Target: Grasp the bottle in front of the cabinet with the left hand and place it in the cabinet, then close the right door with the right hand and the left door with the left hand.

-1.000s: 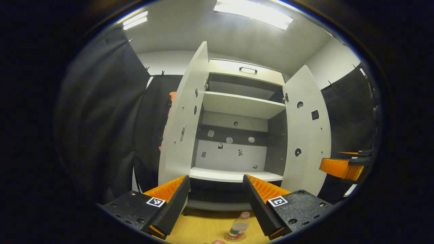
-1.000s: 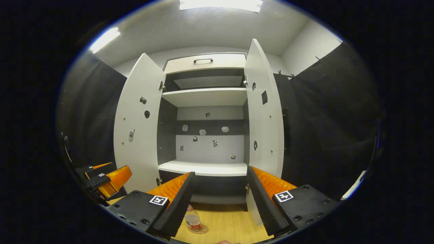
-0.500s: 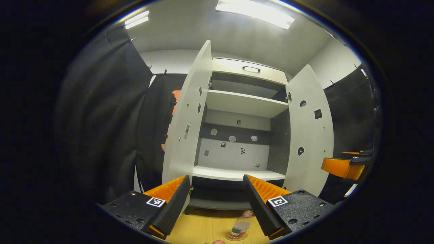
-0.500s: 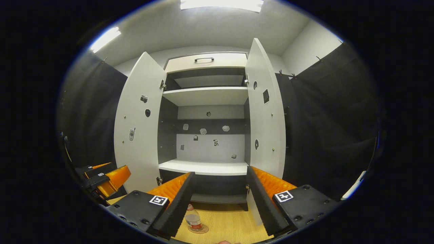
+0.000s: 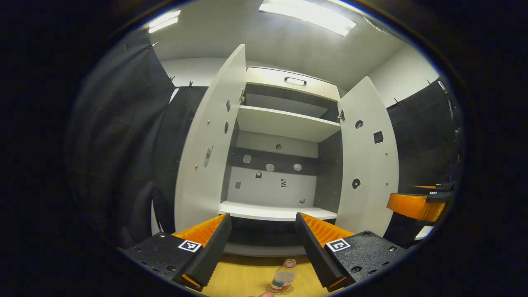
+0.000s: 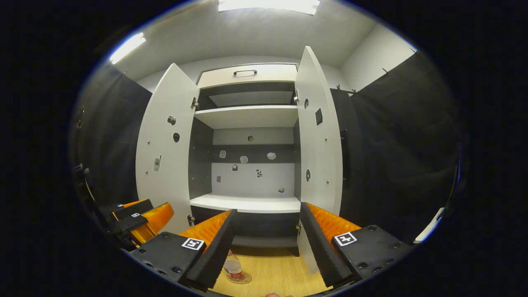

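The cabinet stands with both doors swung wide, its white shelves bare. In the left gripper view the left door and the right door flank the open interior, and small stickers dot the back panel behind the lower shelf. The bottle stands upright on a round coaster on the wooden floor just in front of the cabinet's base, nearer the right door than the left. The left gripper hovers in front of the cabinet above the bottle, its fingers spread wide apart and holding nothing. The right gripper shows in this view beside the right door's outer edge. In the right gripper view the right gripper faces the cabinet squarely, its fingers likewise wide apart and empty; the bottle stands on the floor below the cabinet, partly hidden behind one finger. The left gripper appears there just beside the left door.
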A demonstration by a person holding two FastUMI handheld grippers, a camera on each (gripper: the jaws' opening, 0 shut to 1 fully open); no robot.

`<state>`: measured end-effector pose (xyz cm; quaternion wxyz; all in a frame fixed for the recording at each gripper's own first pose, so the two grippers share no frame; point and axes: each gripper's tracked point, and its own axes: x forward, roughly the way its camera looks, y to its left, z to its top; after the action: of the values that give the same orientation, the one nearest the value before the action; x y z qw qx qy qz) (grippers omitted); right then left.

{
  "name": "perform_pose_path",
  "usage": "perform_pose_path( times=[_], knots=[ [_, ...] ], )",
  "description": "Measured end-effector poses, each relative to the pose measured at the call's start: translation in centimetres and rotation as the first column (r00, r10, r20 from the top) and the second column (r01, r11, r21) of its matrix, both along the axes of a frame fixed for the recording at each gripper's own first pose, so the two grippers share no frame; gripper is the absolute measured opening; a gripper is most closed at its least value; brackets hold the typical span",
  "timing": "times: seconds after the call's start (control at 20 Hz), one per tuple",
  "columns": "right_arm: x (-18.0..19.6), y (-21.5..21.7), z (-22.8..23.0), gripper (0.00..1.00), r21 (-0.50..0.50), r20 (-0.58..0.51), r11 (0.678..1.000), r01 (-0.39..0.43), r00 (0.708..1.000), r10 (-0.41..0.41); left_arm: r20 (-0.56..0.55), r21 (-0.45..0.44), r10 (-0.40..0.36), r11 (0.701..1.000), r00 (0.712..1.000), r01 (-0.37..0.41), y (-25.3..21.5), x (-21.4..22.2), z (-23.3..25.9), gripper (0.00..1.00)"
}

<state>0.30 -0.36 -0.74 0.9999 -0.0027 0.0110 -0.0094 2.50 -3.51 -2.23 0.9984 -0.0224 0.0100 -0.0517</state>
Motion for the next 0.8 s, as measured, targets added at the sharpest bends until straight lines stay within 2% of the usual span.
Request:
perform_pose_path(
  times=[0.1,0.25,0.4,0.55,0.8],
  knots=[
    [-0.1,-0.1,-0.4,0.98,-0.003,-0.015,1.000,0.004,1.000,-0.004,-0.014,-0.018,-0.058,0.998,0.998,0.058,-2.2,1.0,-2.4,0.94],
    [-0.4,-0.5,-1.0,0.98,-0.009,-0.036,1.000,0.011,0.999,-0.012,-0.028,-0.010,-0.060,0.998,0.998,0.060,-3.4,3.0,-8.0,0.94],
    [-0.4,-0.5,-2.0,0.98,-0.031,-0.059,0.999,0.008,0.998,-0.010,-0.098,0.023,-0.070,0.997,0.993,0.072,-4.4,4.3,-15.6,0.95],
    [-0.4,-0.1,-3.3,0.98,-0.050,-0.091,0.999,-0.016,0.996,0.011,-0.142,0.027,-0.081,0.996,0.987,0.086,-5.0,4.3,-21.1,0.95],
    [-0.2,0.3,-4.6,0.98,-0.033,-0.139,0.999,-0.028,0.990,0.023,-0.241,0.099,-0.079,0.990,0.967,0.105,-5.8,3.2,-29.0,0.95]
  ],
)
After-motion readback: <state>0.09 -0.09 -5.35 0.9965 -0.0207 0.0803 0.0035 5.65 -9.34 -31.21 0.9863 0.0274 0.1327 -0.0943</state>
